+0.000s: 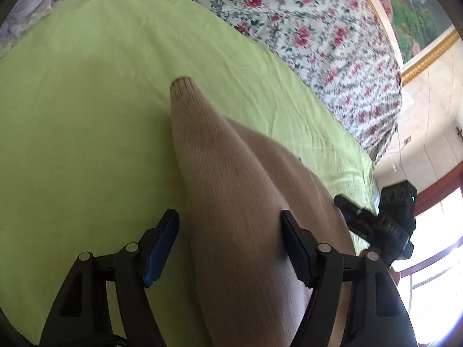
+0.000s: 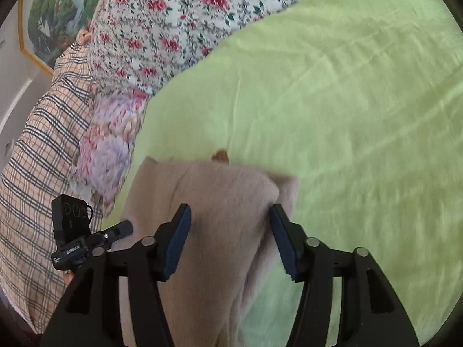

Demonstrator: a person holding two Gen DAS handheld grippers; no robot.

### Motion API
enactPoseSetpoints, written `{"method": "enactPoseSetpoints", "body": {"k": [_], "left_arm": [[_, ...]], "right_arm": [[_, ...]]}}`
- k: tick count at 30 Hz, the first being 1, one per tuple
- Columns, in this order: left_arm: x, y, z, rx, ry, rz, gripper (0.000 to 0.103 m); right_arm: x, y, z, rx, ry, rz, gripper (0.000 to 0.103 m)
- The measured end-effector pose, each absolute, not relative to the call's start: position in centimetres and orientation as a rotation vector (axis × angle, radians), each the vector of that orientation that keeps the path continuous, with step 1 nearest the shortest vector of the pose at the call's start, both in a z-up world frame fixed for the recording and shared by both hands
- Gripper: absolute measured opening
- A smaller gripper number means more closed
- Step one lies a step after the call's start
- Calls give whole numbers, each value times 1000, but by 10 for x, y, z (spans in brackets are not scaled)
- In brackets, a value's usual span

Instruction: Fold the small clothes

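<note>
A beige knitted garment (image 1: 231, 190) lies on the lime green sheet (image 1: 86, 115); a sleeve or narrow end points away to its cuff (image 1: 182, 84). My left gripper (image 1: 228, 219) is open, its jaws wide apart on either side of the knit. In the right wrist view the same beige garment (image 2: 214, 217) lies bunched, with a small brown bit (image 2: 221, 154) at its far edge. My right gripper (image 2: 230, 214) is open, its jaws straddling the cloth. The right gripper also shows in the left wrist view (image 1: 376, 225).
A floral quilt (image 1: 318, 29) lies heaped along the far side of the bed. A plaid cloth (image 2: 37, 173) and a purple flowered pillow (image 2: 107, 144) lie at the left in the right wrist view. A framed painting (image 1: 411, 14) hangs on the wall.
</note>
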State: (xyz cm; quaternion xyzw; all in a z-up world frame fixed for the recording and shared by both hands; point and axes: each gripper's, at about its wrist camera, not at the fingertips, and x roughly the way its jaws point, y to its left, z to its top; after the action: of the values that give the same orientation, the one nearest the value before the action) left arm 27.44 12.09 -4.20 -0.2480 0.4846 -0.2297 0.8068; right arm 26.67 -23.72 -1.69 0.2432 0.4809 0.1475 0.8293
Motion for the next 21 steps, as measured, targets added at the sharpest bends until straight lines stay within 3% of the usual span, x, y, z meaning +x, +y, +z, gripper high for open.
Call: {"method": "enactPoseSetpoints", "body": {"k": [1,2,6,12,17,21], "left_arm": [[283,121,-46,-539,1039,-484,52],[291,119,-49,-541,1050,-478,28],[302,101,-31,-415,977,-391,13],[323,85,-35,-203,962,-226,9],[315,104,-27,-250,971,-219,12],[263,115,-3,-264,915,-247,24]], "right_arm": [[271,-233,-19,496,1051,324,12],[271,-230,-16,473,1038,320,11],[257,-238,12,470,889,329,8],[271,-232,-27,385,1036,218,9],[247,-242,0,423,1012,201,16],[204,-244,30,434,959,257,21]]}}
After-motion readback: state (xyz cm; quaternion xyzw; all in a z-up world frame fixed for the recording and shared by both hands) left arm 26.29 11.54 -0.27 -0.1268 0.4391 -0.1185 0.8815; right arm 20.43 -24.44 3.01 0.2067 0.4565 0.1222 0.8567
